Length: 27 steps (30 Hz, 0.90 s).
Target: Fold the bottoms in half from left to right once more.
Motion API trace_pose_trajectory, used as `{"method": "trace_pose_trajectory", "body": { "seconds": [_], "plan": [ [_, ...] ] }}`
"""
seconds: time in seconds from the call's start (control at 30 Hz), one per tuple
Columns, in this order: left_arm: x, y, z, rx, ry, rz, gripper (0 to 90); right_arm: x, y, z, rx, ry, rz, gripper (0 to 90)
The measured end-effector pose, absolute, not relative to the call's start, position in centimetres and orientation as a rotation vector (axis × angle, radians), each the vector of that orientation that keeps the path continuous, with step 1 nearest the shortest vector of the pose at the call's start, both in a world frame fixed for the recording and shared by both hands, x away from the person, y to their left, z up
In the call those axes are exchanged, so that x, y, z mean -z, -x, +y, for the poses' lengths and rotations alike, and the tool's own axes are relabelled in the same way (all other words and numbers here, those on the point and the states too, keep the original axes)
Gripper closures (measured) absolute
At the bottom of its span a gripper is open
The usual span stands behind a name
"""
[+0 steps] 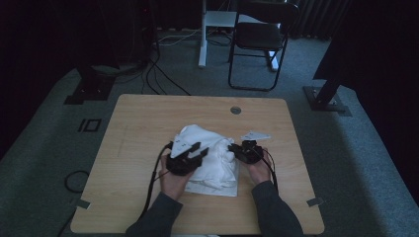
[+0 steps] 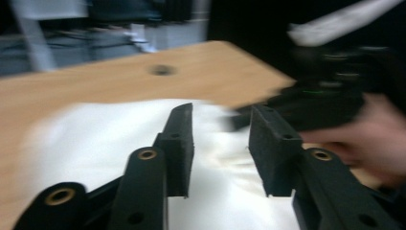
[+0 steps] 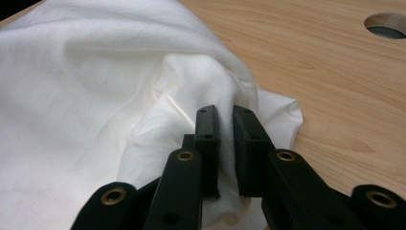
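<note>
A crumpled white cloth lies on the wooden table, near its middle. My left gripper hovers over the cloth's left part. In the left gripper view its jaws stand apart with nothing between them, and the cloth lies below. My right gripper is at the cloth's right edge. In the right gripper view its jaws are nearly together, pinching a raised fold of the cloth. The left gripper view is blurred and shows the right gripper and its hand at the right.
A round cable hole sits in the table's far middle, also seen as a hole beyond the cloth. A black chair and cables stand on the carpet behind the table. Bare wood surrounds the cloth.
</note>
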State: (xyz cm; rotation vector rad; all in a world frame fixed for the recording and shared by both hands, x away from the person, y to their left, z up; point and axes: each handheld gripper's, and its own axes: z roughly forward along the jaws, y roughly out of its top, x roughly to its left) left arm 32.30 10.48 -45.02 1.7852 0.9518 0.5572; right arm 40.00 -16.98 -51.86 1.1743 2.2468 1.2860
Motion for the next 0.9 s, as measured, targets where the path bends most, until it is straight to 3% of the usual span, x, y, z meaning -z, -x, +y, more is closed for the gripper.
{"method": "trace_pose_trajectory", "body": {
  "seconds": [0.13,0.37,0.7,0.87,0.9],
  "plan": [
    [47.0,-33.6,12.9,-0.535,-1.832,1.064,67.3,51.9,-40.1,-17.0,-1.281,-1.176,2.250,81.1],
    [50.9,-34.5,12.7,-0.491,-1.901,1.106,68.5,52.1,-40.1,-17.0,-1.265,-1.167,2.260,80.9],
    [53.7,-34.2,11.5,-0.624,-1.957,1.106,70.7,52.2,-39.3,-18.0,-1.228,-1.132,2.278,81.3],
    [53.9,-34.0,11.3,-0.660,-1.950,1.104,71.0,52.0,-38.8,-18.8,-1.222,-1.133,2.274,77.6],
    [54.0,-34.0,11.3,-0.658,-1.946,1.107,71.0,51.6,-38.6,-19.2,-1.233,-1.133,2.259,69.5]
  ]
}}
